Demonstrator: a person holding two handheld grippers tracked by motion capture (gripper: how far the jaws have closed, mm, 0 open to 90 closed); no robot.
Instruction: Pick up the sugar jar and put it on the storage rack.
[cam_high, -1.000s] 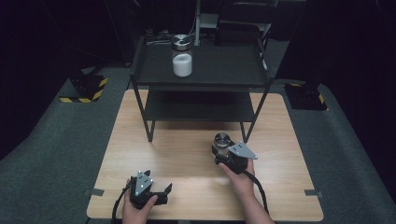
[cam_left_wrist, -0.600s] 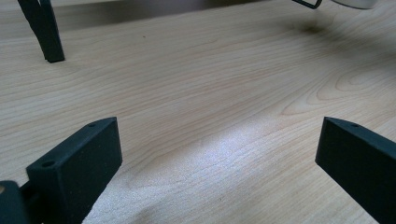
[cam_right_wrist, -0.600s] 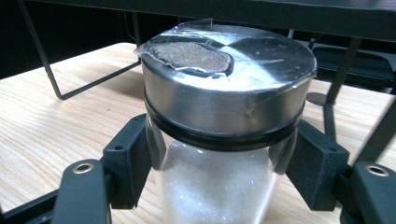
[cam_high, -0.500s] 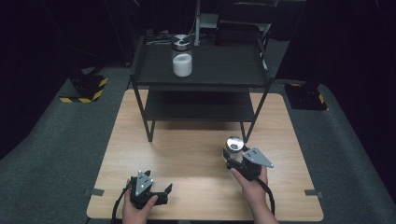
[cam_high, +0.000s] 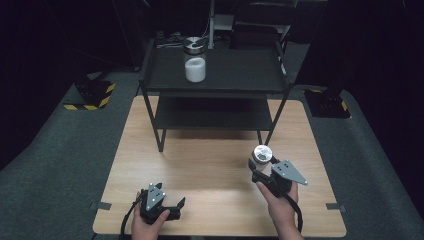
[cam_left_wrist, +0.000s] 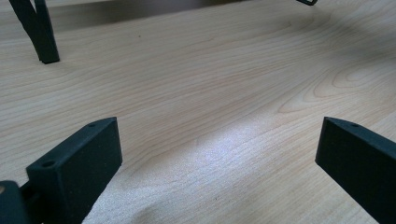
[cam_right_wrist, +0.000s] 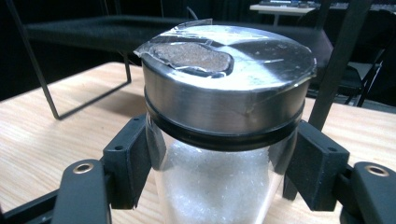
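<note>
Table (cam_high: 215, 165): light wood grain top, on grey carpet floor. Black two-tier metal shelf (cam_high: 235, 75) stands at its far half; legs rest on the wood.

On the shelf's top tier: a second jar (cam_high: 195, 62), clear glass, white contents, metal lid, standing upright and well apart from both hands.

Right gripper (cam_high: 265, 167): held over the table's right side, in front of the shelf's right front leg. Fingers (cam_right_wrist: 128, 158) are clamped on the jar (cam_right_wrist: 224, 135), one pad on each side of the glass just under the lid.

Jar: upright, clear glass body filled with white granular material. Lid is brushed silver metal with a dark ring at its lower edge; the top has a dark, rough oval patch covered by clear tape that is wrinkled and lifts at the edges.

Left gripper (cam_high: 167, 206): low at the table's near left edge. Fingers (cam_left_wrist: 79, 163) spread wide, bare wood between them.
</note>
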